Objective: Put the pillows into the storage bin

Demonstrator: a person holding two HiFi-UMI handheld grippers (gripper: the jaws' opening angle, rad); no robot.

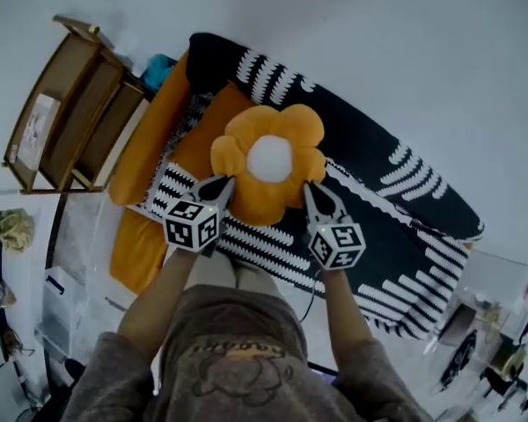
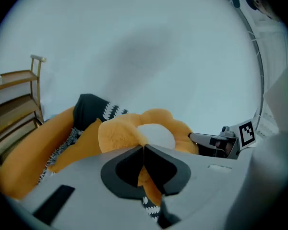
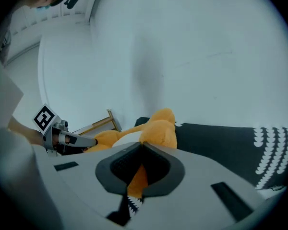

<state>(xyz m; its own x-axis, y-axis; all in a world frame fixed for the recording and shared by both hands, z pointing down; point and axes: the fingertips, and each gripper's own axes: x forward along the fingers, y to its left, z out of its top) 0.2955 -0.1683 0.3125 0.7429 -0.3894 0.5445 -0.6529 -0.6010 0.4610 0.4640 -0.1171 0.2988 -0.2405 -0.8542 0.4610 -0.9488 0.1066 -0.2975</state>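
Head view: pillow [image 1: 268, 161] in left claw [image 1: 221, 183]

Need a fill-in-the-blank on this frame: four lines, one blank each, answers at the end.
The pillow above the sofa is shaped like a ____.
Its centre is ____.
The left tool and right tool are both ____ on it.
The shelf stands at the head view's ____ side.
Missing words: flower; white; shut; left.
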